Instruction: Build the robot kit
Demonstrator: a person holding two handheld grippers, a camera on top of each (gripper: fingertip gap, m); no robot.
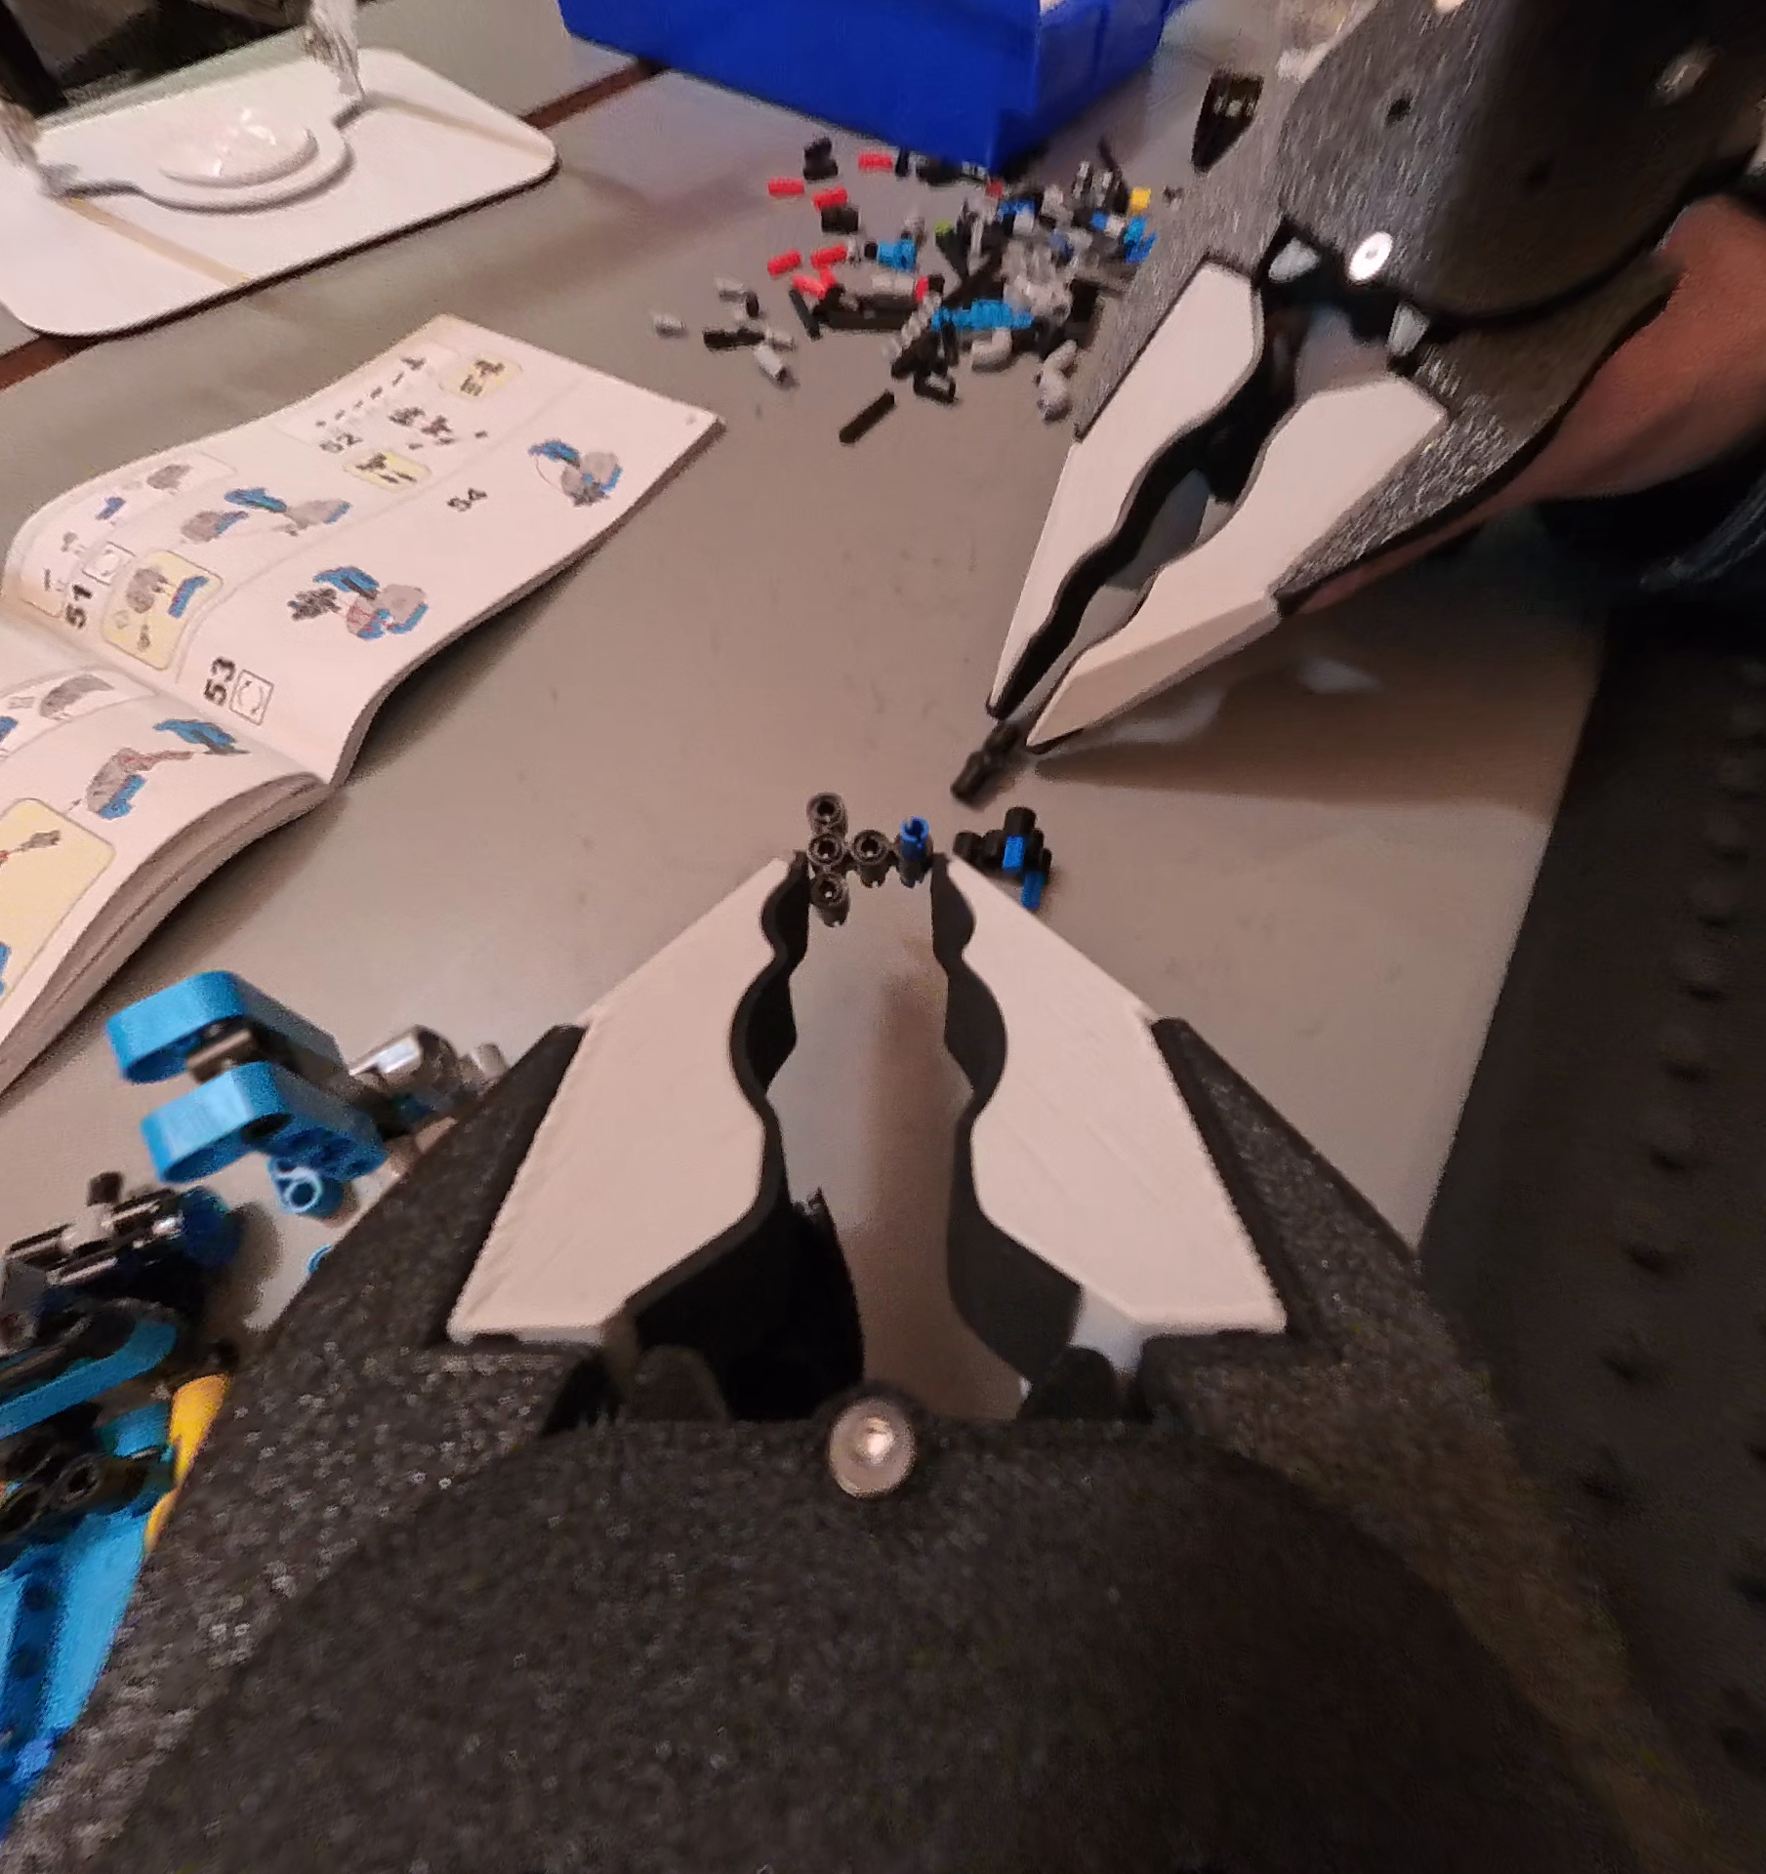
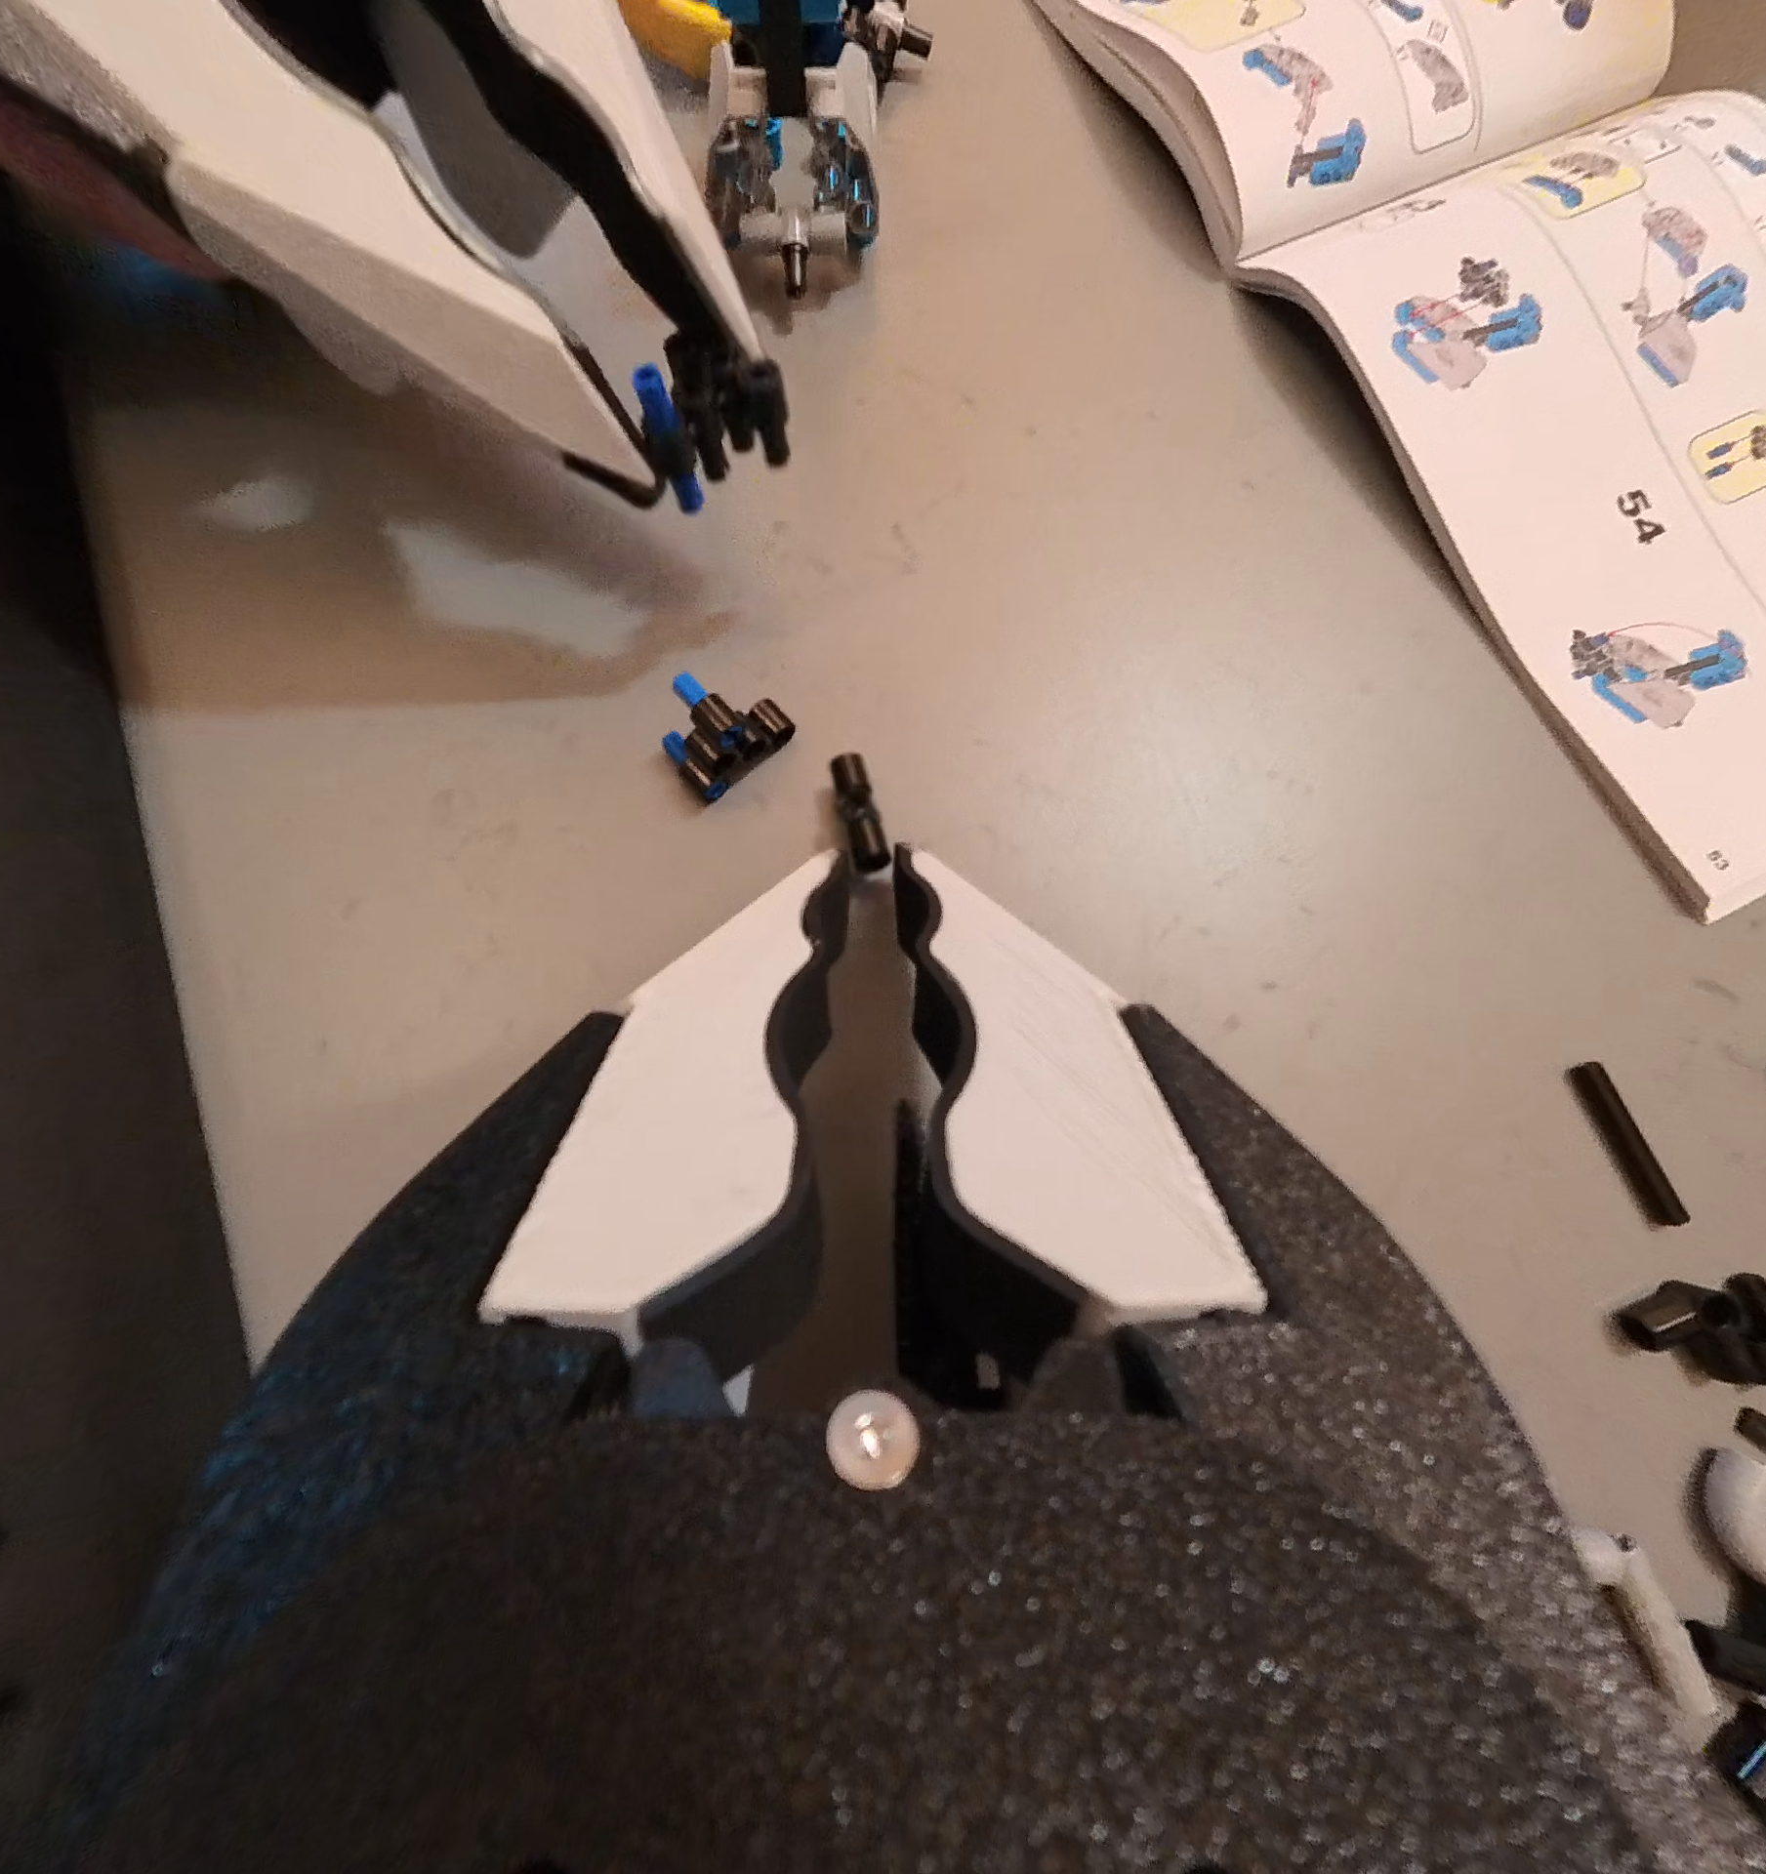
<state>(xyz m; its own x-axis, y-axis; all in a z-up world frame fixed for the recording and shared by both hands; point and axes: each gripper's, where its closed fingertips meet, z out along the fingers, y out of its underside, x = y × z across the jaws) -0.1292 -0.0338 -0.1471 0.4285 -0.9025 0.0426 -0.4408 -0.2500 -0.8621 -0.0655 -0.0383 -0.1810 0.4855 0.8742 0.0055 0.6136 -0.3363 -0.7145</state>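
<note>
My left gripper (image 1: 865, 867) is shut on a black cross-shaped connector (image 1: 848, 850) with a blue pin (image 1: 914, 847) at its side, held just above the grey table (image 1: 655, 710). It also shows in the right wrist view (image 2: 701, 406), at the upper left. My right gripper (image 2: 870, 860) is shut on a short black pin (image 2: 855, 811) that sticks out past its tips. In the left wrist view it (image 1: 1010, 722) points down at the table, close to the connector. A small black and blue assembly (image 1: 1008, 852) (image 2: 724, 742) lies on the table between the two grippers.
An open instruction booklet (image 1: 351, 527) (image 2: 1517, 355) lies beside them. A pile of loose pieces (image 1: 960, 274) sits before a blue bin (image 1: 858, 61). A partly built blue and yellow model (image 1: 67, 1318) is at my left. A black axle (image 2: 1624, 1156) lies to the right. Tip to tip, the grippers are about 8 centimeters apart.
</note>
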